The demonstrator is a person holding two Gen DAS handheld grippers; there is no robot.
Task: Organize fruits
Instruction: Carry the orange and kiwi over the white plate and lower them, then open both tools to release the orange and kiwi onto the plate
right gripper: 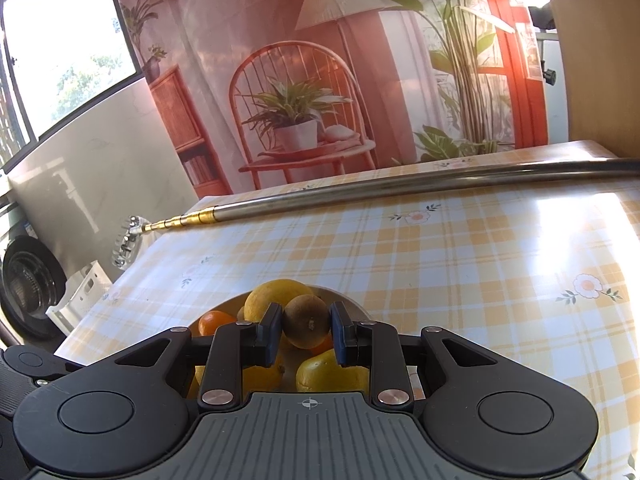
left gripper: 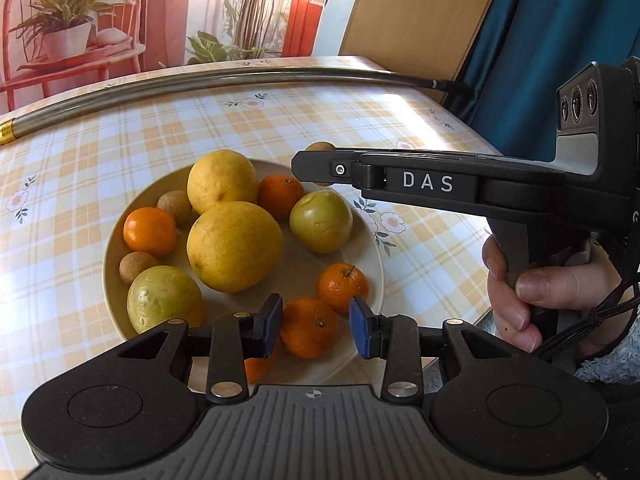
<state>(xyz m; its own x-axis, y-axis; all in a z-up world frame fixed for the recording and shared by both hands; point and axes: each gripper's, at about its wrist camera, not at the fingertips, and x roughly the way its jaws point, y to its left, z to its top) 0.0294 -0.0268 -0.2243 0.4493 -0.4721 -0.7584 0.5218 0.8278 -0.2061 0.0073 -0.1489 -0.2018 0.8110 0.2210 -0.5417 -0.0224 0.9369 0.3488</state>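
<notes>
A cream plate (left gripper: 298, 276) on the plaid table holds two large yellow citrus fruits (left gripper: 234, 246), several mandarins (left gripper: 150, 231), two green-yellow round fruits (left gripper: 321, 222) and small brown round fruits (left gripper: 175, 207). My left gripper (left gripper: 315, 326) is open, low over the plate's near side, its blue pads on either side of a mandarin (left gripper: 308, 328) without touching it. My right gripper (right gripper: 306, 326) is shut on a small brown fruit (right gripper: 307, 322) and hovers above the plate (right gripper: 348, 298). In the left wrist view the right gripper (left gripper: 316, 166) reaches in from the right over the plate's far rim.
A long metal telescopic pole (left gripper: 200, 80) lies across the far side of the table (left gripper: 120, 140). A person's hand (left gripper: 520, 292) grips the right tool's handle. A printed backdrop, a wooden board (left gripper: 420, 12) and a blue curtain (left gripper: 540, 60) stand behind. The table's right edge is close.
</notes>
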